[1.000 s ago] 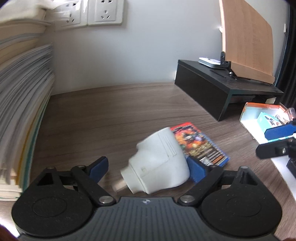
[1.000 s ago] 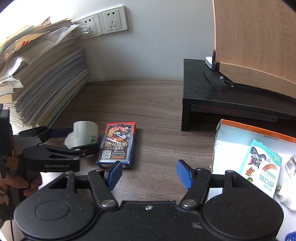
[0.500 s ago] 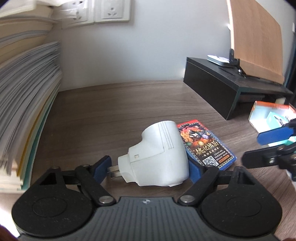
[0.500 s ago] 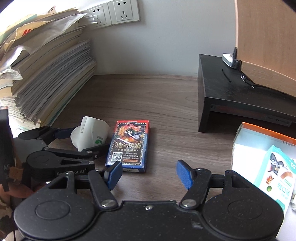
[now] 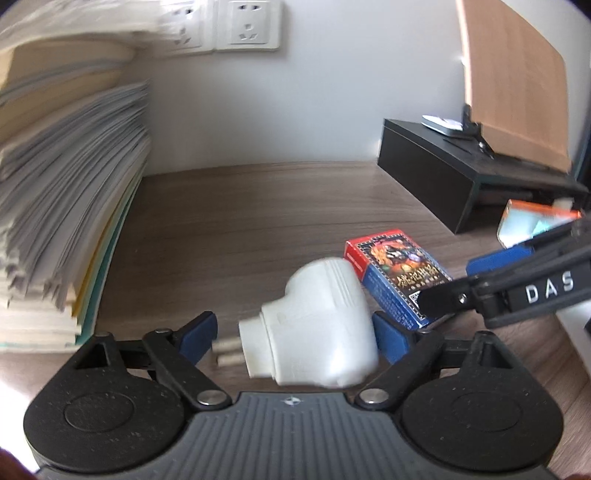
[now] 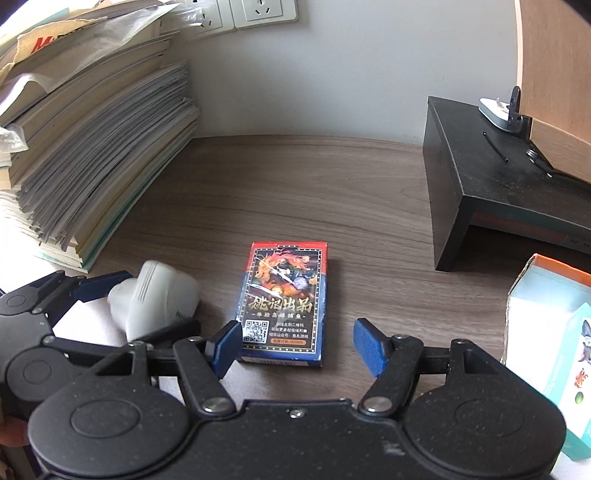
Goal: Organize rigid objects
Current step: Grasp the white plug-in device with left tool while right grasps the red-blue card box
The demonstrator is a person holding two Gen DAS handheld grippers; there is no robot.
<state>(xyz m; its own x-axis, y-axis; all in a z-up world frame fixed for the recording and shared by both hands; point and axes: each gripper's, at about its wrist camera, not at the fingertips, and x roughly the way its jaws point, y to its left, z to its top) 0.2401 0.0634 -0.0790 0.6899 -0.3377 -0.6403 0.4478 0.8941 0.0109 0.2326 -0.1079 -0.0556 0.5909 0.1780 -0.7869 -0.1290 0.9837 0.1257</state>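
A white plug adapter (image 5: 317, 325) sits between the jaws of my left gripper (image 5: 295, 334), its metal prongs pointing toward the left pad; the jaws stand wide around it, the right pad against its body. It also shows in the right wrist view (image 6: 155, 299). A red and blue card box (image 6: 284, 302) lies flat on the wooden desk (image 6: 295, 192), just ahead of my right gripper (image 6: 297, 349), which is open and empty. The box also shows in the left wrist view (image 5: 395, 273), with the right gripper's finger over its near corner.
A tall stack of papers and books (image 6: 92, 147) fills the left side. A black monitor riser (image 6: 491, 192) stands at the right. A white and orange box (image 6: 554, 332) holding a cartoon packet sits at the near right. Wall sockets (image 6: 262, 11) are behind.
The right gripper has moved left toward the card box and now stands just behind it. The left gripper has shifted with the adapter between its jaws; the adapter has turned a little.
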